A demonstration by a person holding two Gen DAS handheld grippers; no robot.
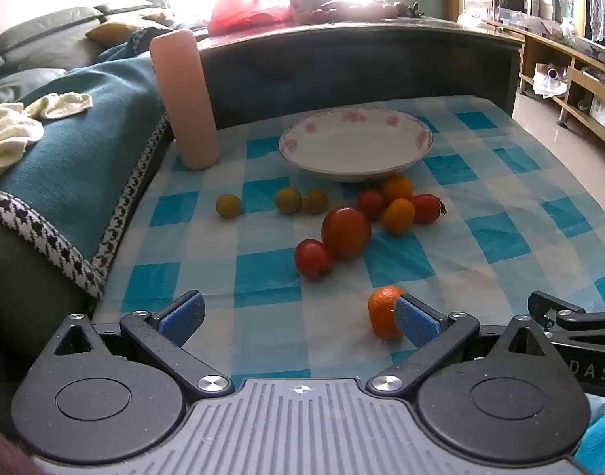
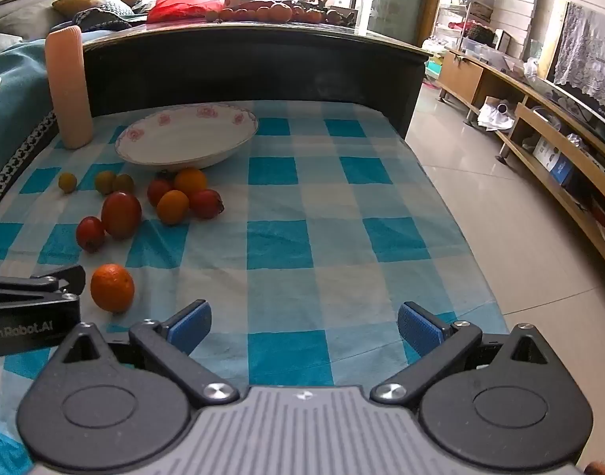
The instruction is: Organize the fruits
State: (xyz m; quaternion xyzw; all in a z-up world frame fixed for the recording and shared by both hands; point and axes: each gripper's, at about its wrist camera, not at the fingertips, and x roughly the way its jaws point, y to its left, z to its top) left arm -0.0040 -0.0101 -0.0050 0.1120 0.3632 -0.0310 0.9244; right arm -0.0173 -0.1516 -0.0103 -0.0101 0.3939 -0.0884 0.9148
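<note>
Both tools, left (image 1: 298, 316) and right (image 2: 304, 326), spread wide, gripping nothing; one plate (image 1: 355, 142), three oranges, four tomatoes, three small yellow fruits.

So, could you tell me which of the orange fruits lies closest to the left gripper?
The lone orange fruit right by the left gripper, beside one of its open fingers. The other two orange fruits sit farther off, clustered with red ones near the plate.

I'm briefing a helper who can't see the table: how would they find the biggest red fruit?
Start at the flowered white plate on the blue checked cloth. In front of it lies a cluster of fruit; the big red fruit sits at its near left, beside a smaller red one. It is the largest and egg-shaped.
</note>
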